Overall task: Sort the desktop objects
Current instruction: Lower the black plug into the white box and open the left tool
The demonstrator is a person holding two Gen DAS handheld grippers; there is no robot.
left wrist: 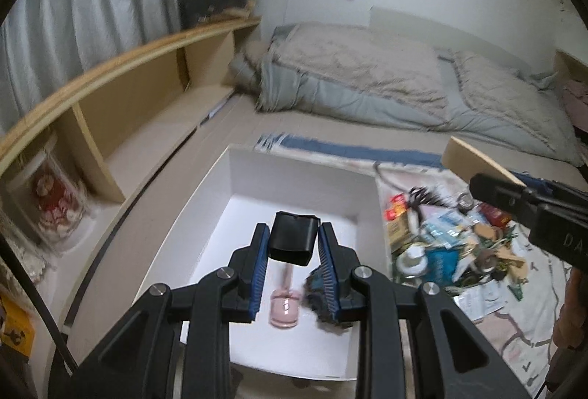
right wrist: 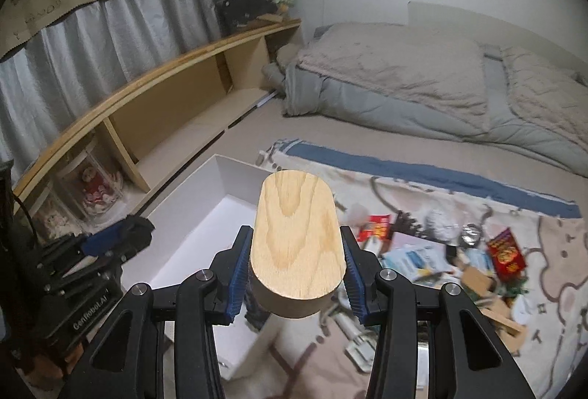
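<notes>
My left gripper [left wrist: 293, 233] is shut on a small black case [left wrist: 293, 236], held over the white box [left wrist: 305, 175]. Inside that box lie a pink bottle [left wrist: 284, 307] and a dark fuzzy object [left wrist: 319, 292]. My right gripper [right wrist: 297, 244] is shut on an oval wooden block [right wrist: 297, 233], above the box's right rim [right wrist: 235, 167]. In the left wrist view the right gripper's body [left wrist: 529, 211] and the wooden block [left wrist: 474, 160] show at the right. A pile of small items [left wrist: 452, 241] lies on the patterned blanket [right wrist: 441, 189] to the right of the box.
A wooden shelf [right wrist: 154, 83] runs along the left with a doll in a clear case [right wrist: 95, 189]. A folded grey-beige duvet [right wrist: 422, 83] lies behind the blanket. The left gripper's body [right wrist: 88, 252] is at the left of the right wrist view.
</notes>
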